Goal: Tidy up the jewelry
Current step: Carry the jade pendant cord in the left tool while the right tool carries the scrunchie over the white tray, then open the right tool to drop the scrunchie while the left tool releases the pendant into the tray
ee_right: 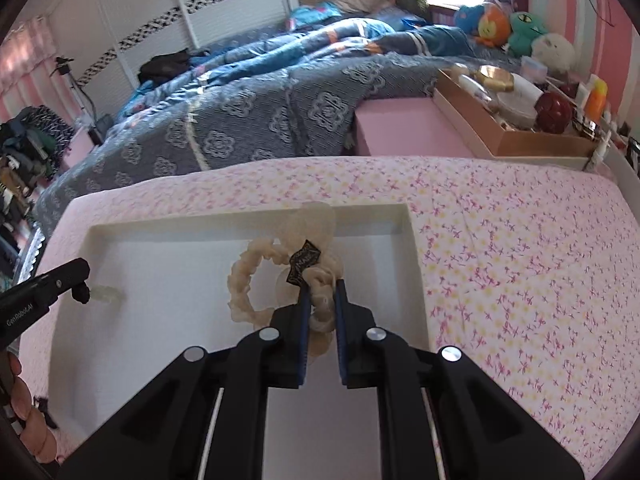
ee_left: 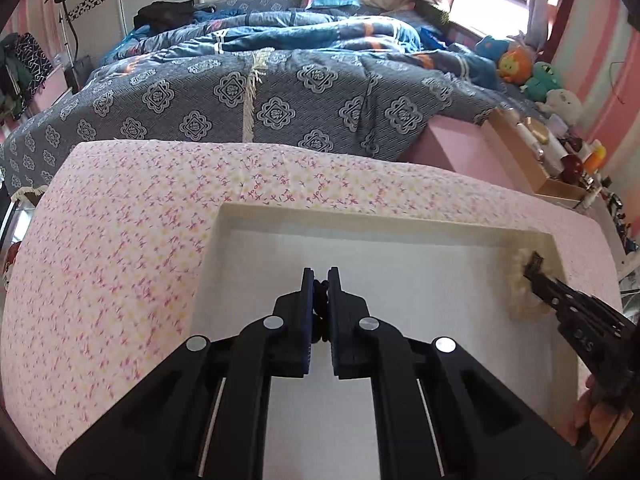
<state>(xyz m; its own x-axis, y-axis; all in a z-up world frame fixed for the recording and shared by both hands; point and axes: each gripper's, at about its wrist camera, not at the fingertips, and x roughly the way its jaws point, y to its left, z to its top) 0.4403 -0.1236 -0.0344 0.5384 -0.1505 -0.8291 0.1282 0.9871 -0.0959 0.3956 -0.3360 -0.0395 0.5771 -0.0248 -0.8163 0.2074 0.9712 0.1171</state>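
A white tray [ee_left: 248,216] lies on a pink floral cloth; it also shows in the right wrist view [ee_right: 132,236]. My left gripper [ee_left: 320,276] is shut on a small dark beaded piece [ee_left: 319,300] above the tray floor. In the right wrist view that gripper [ee_right: 82,294] holds the dark piece, with a pale cream end [ee_right: 105,293] trailing onto the tray. My right gripper [ee_right: 320,286] is shut on a cream fluffy hair band [ee_right: 244,280] with a black tag [ee_right: 303,266], near the tray's far wall. It shows at the right of the left wrist view [ee_left: 534,270].
The floral cloth [ee_right: 520,260] covers the table around the tray. Behind it are a bed with a blue patterned quilt [ee_left: 280,92], a pink box [ee_right: 396,128] and a cardboard box of toiletries [ee_right: 508,116]. Plush toys [ee_right: 504,24] line the wall.
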